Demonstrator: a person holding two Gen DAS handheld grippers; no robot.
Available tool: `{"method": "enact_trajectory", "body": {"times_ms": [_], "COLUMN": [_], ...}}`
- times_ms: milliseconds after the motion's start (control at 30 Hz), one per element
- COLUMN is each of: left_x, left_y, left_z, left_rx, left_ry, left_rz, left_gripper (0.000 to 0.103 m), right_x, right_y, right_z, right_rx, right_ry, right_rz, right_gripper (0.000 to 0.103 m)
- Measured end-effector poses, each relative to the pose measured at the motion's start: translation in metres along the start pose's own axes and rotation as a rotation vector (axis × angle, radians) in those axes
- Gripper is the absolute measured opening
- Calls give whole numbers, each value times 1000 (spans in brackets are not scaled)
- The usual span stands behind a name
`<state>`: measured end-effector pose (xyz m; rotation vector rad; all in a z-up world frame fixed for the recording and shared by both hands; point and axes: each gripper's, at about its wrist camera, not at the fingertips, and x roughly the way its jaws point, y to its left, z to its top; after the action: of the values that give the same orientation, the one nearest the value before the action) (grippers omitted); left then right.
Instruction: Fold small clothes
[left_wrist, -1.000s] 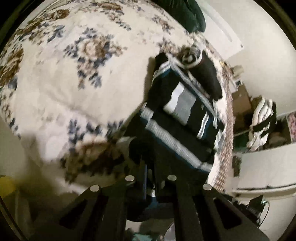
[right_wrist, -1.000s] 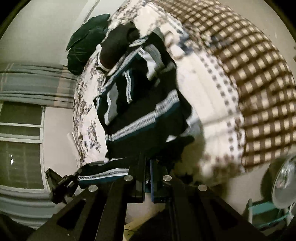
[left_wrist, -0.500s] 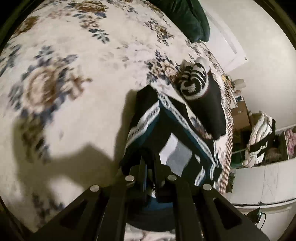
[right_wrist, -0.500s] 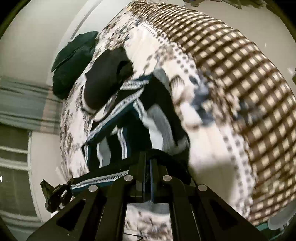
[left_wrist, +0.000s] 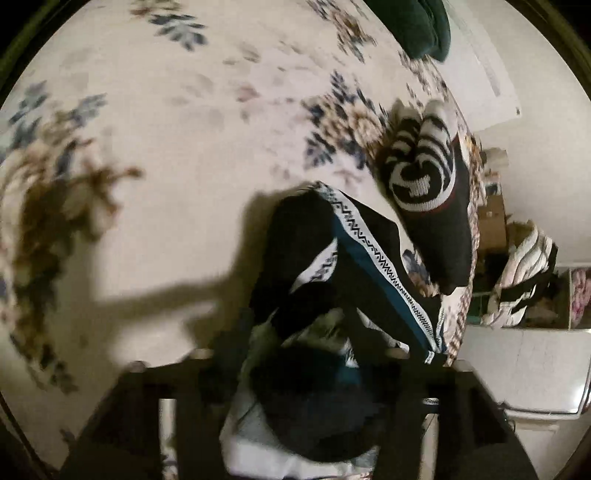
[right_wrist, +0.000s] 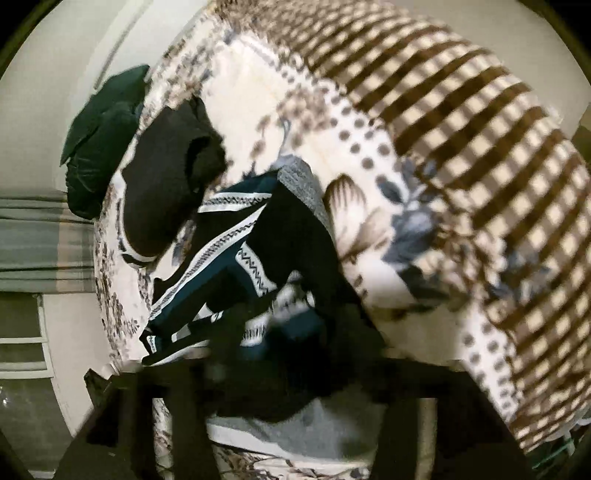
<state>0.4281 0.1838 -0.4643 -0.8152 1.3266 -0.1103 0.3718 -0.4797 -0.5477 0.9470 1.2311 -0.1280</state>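
Both claws just let go: left gripper (left_wrist: 295, 373) & right gripper (right_wrist: 288, 369) jaws have been opening, garment (left_wrist: 354, 266) dropped between them, folded over on bedspread (left_wrist: 166, 166). Fold prob done; smooth next. Beyond: sock bundle (left_wrist: 421, 173) nr top edge, dark pillow (right_wrist: 103, 129) farther.

A home bedroom. A bed with a floral blanket (left_wrist: 192, 122), a dark green pillow (right_wrist: 99, 140). Curtains (right_wrist: 33, 240) hang alongside.
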Motion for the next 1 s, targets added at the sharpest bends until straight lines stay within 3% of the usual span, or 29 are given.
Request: {"method": "enact_trajectory", "body": {"times_ms": [167, 267, 367, 433, 500, 533, 567, 867, 1000], "left_x": [-20, 1, 24, 34, 37, 35, 35, 16, 22], "left_y": [8, -3, -14, -19, -25, -29, -32, -49, -52], "left_z": [-36, -52, -56, -55, -53, -50, -47, 2, 17], "left_rx": [-27, -20, -3, 18, 34, 50, 55, 5, -7], "left_ry": [36, 100, 113, 87, 49, 37, 30, -71, -71], "left_rz": [10, 11, 50, 95, 110, 125, 122, 85, 66], "left_gripper": [55, 55, 55, 52, 27, 13, 12, 10, 11], "right_x": [-17, 1, 27, 36, 42, 43, 43, 38, 36], "right_y": [5, 1, -9, -11, -9, -7, -5, 27, 29], "right_z": [-42, -50, -42, -37, -30, -26, -22, 33, 35], "right_rx": [18, 86, 152, 175, 168, 161, 156, 88, 87], "right_ry": [4, 38, 47, 37, 24, 24, 17, -80, -52], "right_rz": [46, 79, 70, 48, 30, 24, 26, 68, 95], "right_gripper": [65, 65, 65, 56, 24, 18, 11, 9, 10]}}
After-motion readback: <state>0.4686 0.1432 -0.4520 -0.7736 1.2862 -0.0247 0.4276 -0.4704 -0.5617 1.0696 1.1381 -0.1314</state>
